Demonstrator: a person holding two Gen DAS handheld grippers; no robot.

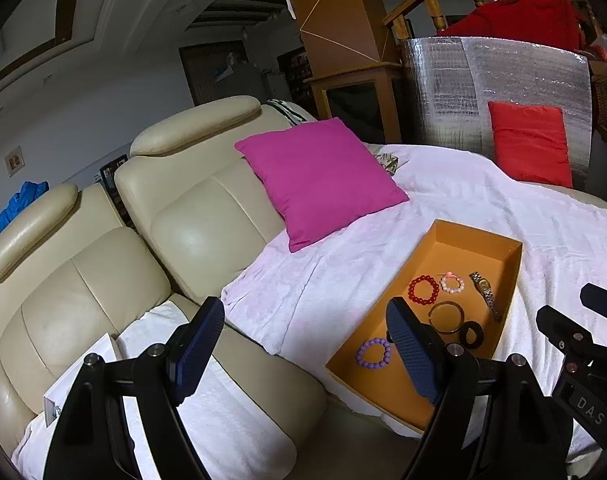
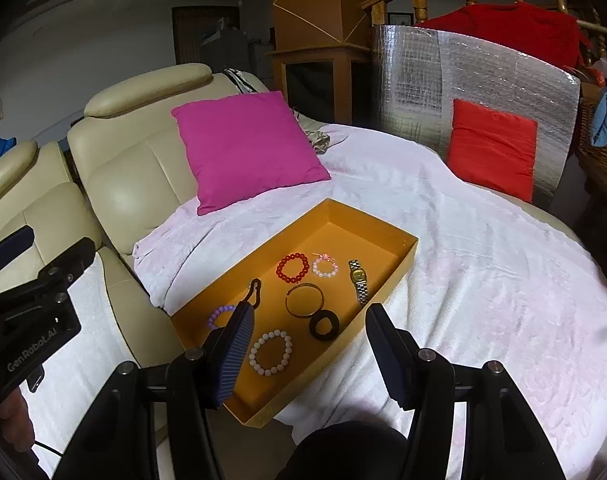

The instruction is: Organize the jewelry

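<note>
While jaws gape, four bead bracelets (image 2: 270, 353), one watch (image 2: 358, 281), one tray (image 2: 335, 210)

an orange tray (image 2: 399, 258) lies on a pale pink blanket (image 2: 483, 264). near its far end sit a red bead bracelet (image 2: 292, 267), a pink-white bead bracelet (image 2: 325, 267) and a gold watch (image 2: 359, 281). mid-tray: a gold bangle (image 2: 304, 300), a black ring (image 2: 324, 323). nearer: a white bead bracelet (image 2: 270, 352), a purple bracelet (image 2: 218, 316). the right gripper (image 2: 303, 348) hovers with its jaws apart, empty.

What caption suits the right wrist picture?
Open right gripper above an orange tray of bracelets and a watch on a white blanket.
</note>
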